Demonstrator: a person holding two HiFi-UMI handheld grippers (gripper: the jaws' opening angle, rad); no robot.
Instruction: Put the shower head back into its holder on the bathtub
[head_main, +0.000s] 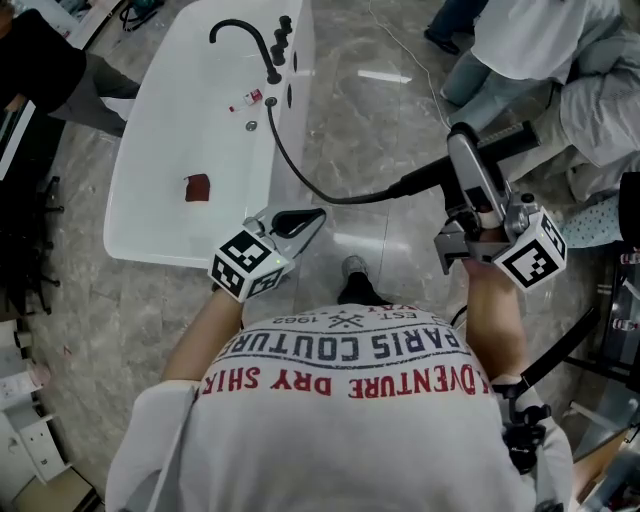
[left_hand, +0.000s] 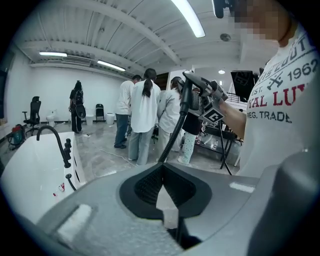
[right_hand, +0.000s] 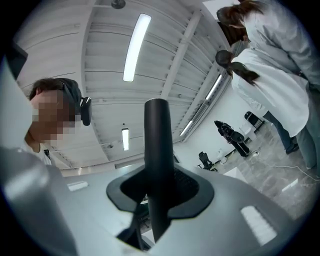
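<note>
Shower head (right_hand: 157, 135), a slim black cylindrical wand, stands clamped between the grey fingers (right_hand: 242, 202) of the right gripper (right_hand: 159, 187), which tilts up toward the ceiling lights (the wand pokes out well past the fingertips). From the head view the shower head (head_main: 505, 142) lies crosswise in that gripper (head_main: 467, 152), held in the air over the grey marbled floor (head_main: 400, 110), to the right of the glossy white bathtub (head_main: 150, 180) and well apart from it. Its black flexible hose (head_main: 300, 178) sags away from the wand's left end and runs up to the tub's right rim. The left gripper (left_hand: 162, 187) has its fingers (left_hand: 100, 220) pressed together with nothing between them; it (head_main: 305, 218) hovers just beside the tub's near right corner. A black curved spout (head_main: 245, 38) rises at the tub's far end, and a small dark red square (head_main: 197, 187) lies on the tub's floor. Several people in white coats (left_hand: 145, 112) stand on the floor behind.
</note>
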